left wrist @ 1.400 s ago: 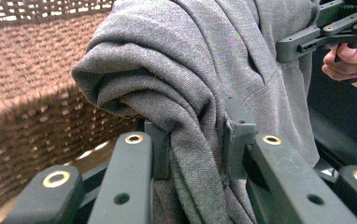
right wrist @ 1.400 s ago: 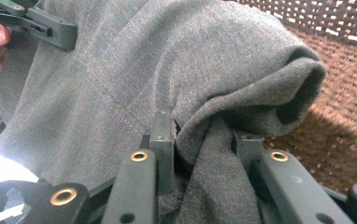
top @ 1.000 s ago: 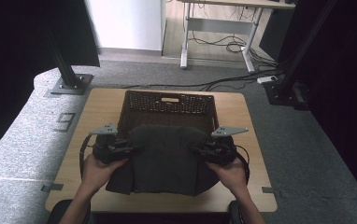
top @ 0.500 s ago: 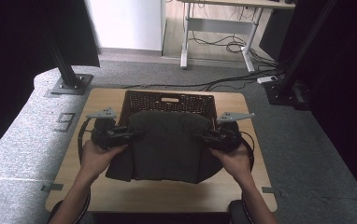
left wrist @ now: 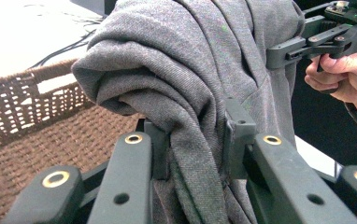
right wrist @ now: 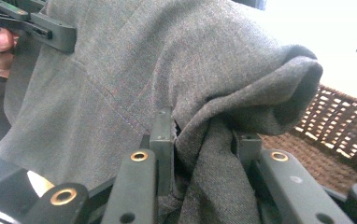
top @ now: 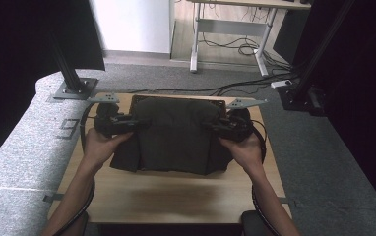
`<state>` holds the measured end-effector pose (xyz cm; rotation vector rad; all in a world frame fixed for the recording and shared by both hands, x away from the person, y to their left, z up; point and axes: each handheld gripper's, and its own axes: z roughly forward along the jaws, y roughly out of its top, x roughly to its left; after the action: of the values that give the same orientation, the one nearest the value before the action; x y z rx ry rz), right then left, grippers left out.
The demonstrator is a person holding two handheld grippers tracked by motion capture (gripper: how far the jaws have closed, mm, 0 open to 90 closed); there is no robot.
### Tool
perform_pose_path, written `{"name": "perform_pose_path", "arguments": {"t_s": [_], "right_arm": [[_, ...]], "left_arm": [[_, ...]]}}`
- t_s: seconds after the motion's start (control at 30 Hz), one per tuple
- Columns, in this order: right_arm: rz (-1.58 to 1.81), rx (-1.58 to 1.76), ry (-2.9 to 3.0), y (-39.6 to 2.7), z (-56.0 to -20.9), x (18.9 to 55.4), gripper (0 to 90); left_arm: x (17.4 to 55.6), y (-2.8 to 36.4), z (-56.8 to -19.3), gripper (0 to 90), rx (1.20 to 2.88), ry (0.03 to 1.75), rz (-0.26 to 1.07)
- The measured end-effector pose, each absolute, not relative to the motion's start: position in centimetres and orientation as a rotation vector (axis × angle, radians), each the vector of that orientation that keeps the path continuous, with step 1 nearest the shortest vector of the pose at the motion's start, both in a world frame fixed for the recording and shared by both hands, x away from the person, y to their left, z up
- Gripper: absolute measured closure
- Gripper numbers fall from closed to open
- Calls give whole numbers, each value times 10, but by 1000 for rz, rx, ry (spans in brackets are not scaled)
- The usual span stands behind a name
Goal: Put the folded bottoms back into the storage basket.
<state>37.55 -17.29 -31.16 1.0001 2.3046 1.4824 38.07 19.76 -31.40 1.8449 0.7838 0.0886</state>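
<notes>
We held the grey garment (top: 176,135) stretched between both hands, its long axis running from the left gripper (top: 136,123) to the right gripper (top: 214,125); the fingers (left wrist: 160,147) of each were closed on a bunched upper corner, and both hands were equally near. It hung over the near rim of the woven basket (left wrist: 32,107) beyond it, its lower edge near the surface (top: 176,196). Compared with one second earlier, the cloth was higher and further toward the basket, covering most of it.

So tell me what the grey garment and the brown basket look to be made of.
Grey garment: a woven cloth with a matte finish, perhaps wool or a blend; fine diagonal twill lines, stitched seams and soft folds show. Brown basket: woven wicker or rattan-like strands, matte; its open lattice wall shows the weave, though synthetic fibre is possible.
</notes>
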Motion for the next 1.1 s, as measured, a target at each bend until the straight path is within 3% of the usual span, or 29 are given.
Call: {"name": "perform_pose_path", "arguments": {"t_s": [0.6, 1.1], "right_arm": [[1435, 1020, 2243, -168, -303, 416, 684], [1379, 1056, 2231, -160, -318, 454, 684]], "left_arm": [[433, 194, -306, 693, 1856, 764, 128], [472, 195, -325, 694, 1857, 816, 135]]}}
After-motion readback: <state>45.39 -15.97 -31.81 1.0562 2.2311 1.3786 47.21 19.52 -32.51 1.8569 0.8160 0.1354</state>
